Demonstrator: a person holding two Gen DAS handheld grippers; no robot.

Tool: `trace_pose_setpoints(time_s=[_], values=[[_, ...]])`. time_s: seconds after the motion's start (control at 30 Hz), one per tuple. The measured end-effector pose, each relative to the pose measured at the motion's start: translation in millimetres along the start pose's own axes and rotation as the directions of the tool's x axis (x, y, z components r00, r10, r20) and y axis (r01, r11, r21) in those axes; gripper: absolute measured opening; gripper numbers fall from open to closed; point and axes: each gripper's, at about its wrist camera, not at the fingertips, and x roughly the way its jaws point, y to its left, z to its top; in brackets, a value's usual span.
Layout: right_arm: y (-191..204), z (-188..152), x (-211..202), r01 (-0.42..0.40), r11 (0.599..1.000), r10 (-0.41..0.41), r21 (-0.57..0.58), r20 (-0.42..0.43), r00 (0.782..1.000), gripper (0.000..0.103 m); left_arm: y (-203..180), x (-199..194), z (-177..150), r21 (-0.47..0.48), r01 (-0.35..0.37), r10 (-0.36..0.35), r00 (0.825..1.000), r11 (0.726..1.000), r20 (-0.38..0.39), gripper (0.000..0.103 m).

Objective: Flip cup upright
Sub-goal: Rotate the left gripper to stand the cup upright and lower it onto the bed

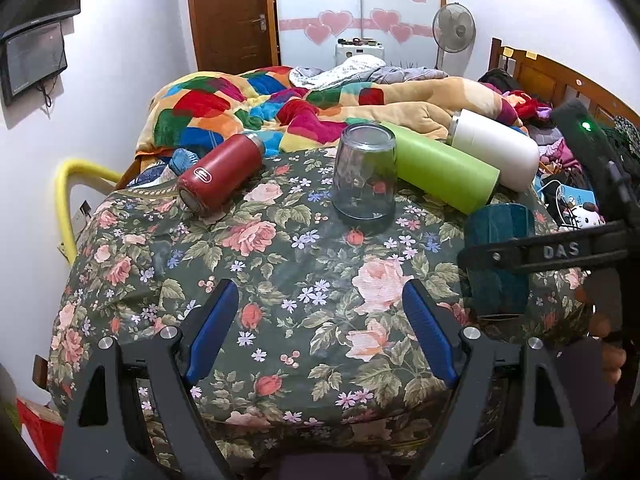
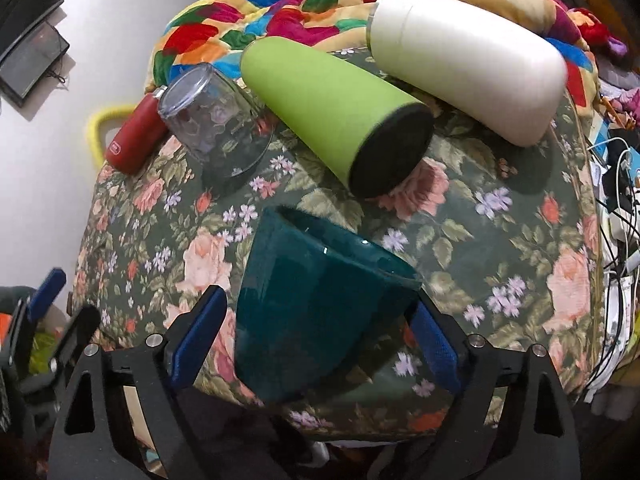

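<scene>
A dark teal cup [image 2: 316,312] stands between the fingers of my right gripper [image 2: 316,336], its open rim facing up and away. The right pad touches its side; a small gap shows at the left pad, so the jaws look open around it. The cup also shows in the left wrist view [image 1: 500,232], with the right gripper's finger [image 1: 540,252] across it. My left gripper [image 1: 320,320] is open and empty above the flowered cloth [image 1: 280,280]. A clear glass [image 1: 365,172] stands upside down at the cloth's middle.
A red flask [image 1: 220,172], a green bottle [image 1: 440,166] and a white bottle [image 1: 496,152] lie on their sides behind the glass. A colourful blanket [image 1: 248,108] is heaped beyond. Cables and clutter [image 2: 616,208] lie at the right edge.
</scene>
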Motion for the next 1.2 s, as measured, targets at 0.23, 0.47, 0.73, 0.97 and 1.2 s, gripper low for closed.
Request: trace_pose_setpoints(time_s=[0.23,0.47,0.73,0.97,1.2], values=[[5.7,9.5,14.3,0.010,0.999,-0.012,-0.045,-0.041,0.999,0.072,-1.8,1.6,1.4,-0.005,0.008,-0.008,1.000,1.000,-0.011,0.084],[6.1,3.6,-8.0,0.011,0.996,-0.012,-0.090,-0.004,1.000,0.072,-7.9,-0.7,4.8,0.006,0.013,-0.013,1.000,1.000,-0.001,0.084],[22.5,12.6,-30.7,0.064,0.981,-0.047,-0.185,0.094,0.994,0.072,-14.6,-1.4,11.9,0.012,0.019,-0.019,1.000,1.000,0.011,0.084],[27.5,21.8,-16.7,0.079,0.975,-0.062,-0.208,0.085,0.994,0.072,-11.2,1.0,13.7,-0.004,0.020,-0.020,1.000,1.000,0.004,0.084],[30.0,9.7,-10.9,0.102,0.965,-0.084,-0.242,0.082,0.993,0.072,-11.4,5.4,11.3,-0.002,0.023,-0.023,1.000,1.000,-0.013,0.085]])
